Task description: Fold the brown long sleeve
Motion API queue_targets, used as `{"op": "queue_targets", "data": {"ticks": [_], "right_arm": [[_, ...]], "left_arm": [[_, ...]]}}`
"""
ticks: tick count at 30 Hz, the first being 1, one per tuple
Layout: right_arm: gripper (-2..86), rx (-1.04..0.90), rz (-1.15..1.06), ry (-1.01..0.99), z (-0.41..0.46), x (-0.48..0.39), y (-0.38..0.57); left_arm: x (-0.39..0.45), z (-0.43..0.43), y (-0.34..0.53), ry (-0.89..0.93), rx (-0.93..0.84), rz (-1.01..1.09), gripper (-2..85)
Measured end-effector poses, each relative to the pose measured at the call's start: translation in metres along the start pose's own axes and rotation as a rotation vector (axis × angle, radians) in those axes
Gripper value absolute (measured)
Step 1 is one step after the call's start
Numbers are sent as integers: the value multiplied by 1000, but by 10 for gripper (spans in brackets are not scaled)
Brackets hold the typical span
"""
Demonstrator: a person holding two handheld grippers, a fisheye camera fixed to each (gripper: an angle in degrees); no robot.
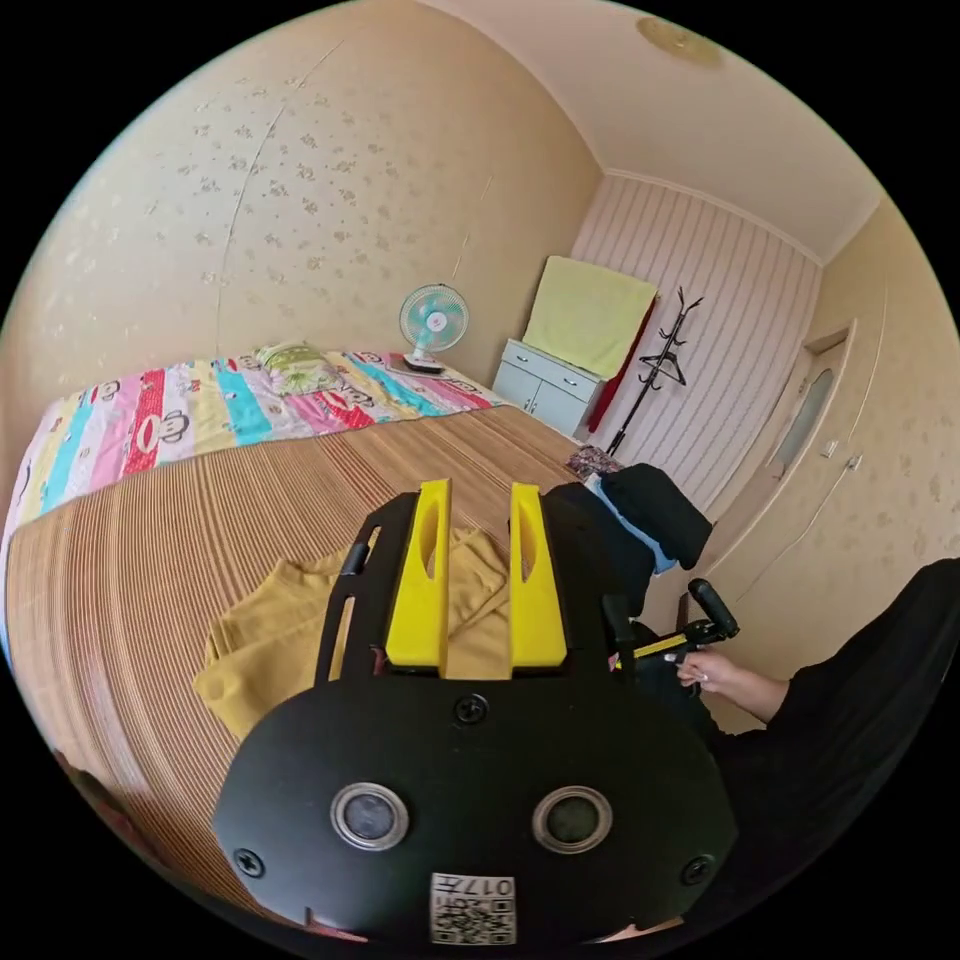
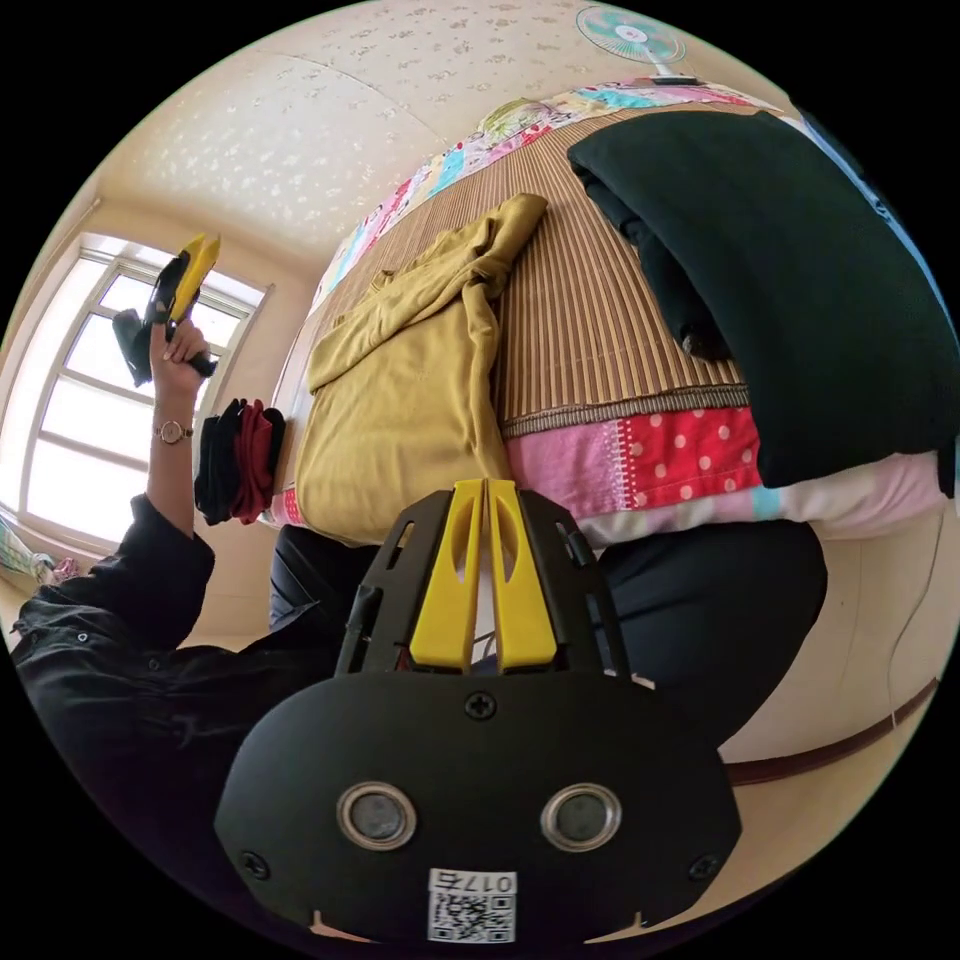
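The shirt (image 2: 400, 400) is seen rumpled on the mat (image 2: 600, 330), beside a dark pile (image 2: 800, 280). Soft, light cloth is judged; its hem corners should be pinched. Left gripper (image 1: 478, 575) is held apart, right gripper (image 2: 485, 570) together, both empty.

Cream floral-patterned walls (image 1: 300, 180) close in the bedroom, with a striped wall (image 1: 720, 290) at the far end. A bed (image 1: 200, 520) wears a ribbed mat over a colourful sheet (image 1: 150, 425). A small fan (image 1: 434, 322), white cabinet (image 1: 545, 385) and coat stand (image 1: 660, 365) sit nearby. Daylight pours through the window (image 2: 75, 400).
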State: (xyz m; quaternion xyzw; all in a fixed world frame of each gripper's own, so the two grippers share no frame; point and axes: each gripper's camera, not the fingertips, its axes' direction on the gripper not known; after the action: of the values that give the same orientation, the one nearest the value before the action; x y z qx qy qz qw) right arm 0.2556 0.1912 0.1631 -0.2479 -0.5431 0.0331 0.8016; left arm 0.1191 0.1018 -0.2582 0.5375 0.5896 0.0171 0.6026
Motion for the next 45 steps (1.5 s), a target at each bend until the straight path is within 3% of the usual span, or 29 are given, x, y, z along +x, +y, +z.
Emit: {"op": "queue_targets", "data": {"ticks": [4, 8, 10, 13, 18, 26, 28, 32, 35, 37, 40, 45], "right_arm": [[13, 89, -12, 61, -1, -9, -9], [15, 196, -132, 173, 6, -54, -26], [15, 152, -160, 254, 36, -74, -48], [10, 3, -111, 428, 97, -77, -88], [8, 1, -106, 429, 132, -83, -160], [10, 96, -166, 509, 179, -90, -252], [10, 119, -146, 525, 184, -92, -262], [12, 133, -173, 603, 192, -107, -260], [13, 136, -192, 655, 195, -117, -258], [13, 137, -190, 647, 190, -118, -259], [14, 137, -180, 618, 178, -117, -260], [13, 136, -178, 608, 137, -128, -254]], "left_arm": [[-55, -18, 121, -100, -126, -220, 99], [-63, -16, 195, -243, -239, -309, 100], [-69, 9, 218, -411, -369, -362, 98], [-73, 32, 202, -566, -420, -258, 78], [-100, 59, 141, -687, -451, -160, 58], [-212, 11, 44, -574, -402, -284, 51], [-219, -45, 46, -493, -340, -331, 61], [-194, -169, 96, -439, -155, -394, 74], [-169, -248, 133, -461, -192, -443, 105], [-155, -292, 157, -347, -227, -523, 121], [-138, -331, 179, -258, -244, -632, 124], [-116, -380, 173, -261, -278, -717, 118]]}}
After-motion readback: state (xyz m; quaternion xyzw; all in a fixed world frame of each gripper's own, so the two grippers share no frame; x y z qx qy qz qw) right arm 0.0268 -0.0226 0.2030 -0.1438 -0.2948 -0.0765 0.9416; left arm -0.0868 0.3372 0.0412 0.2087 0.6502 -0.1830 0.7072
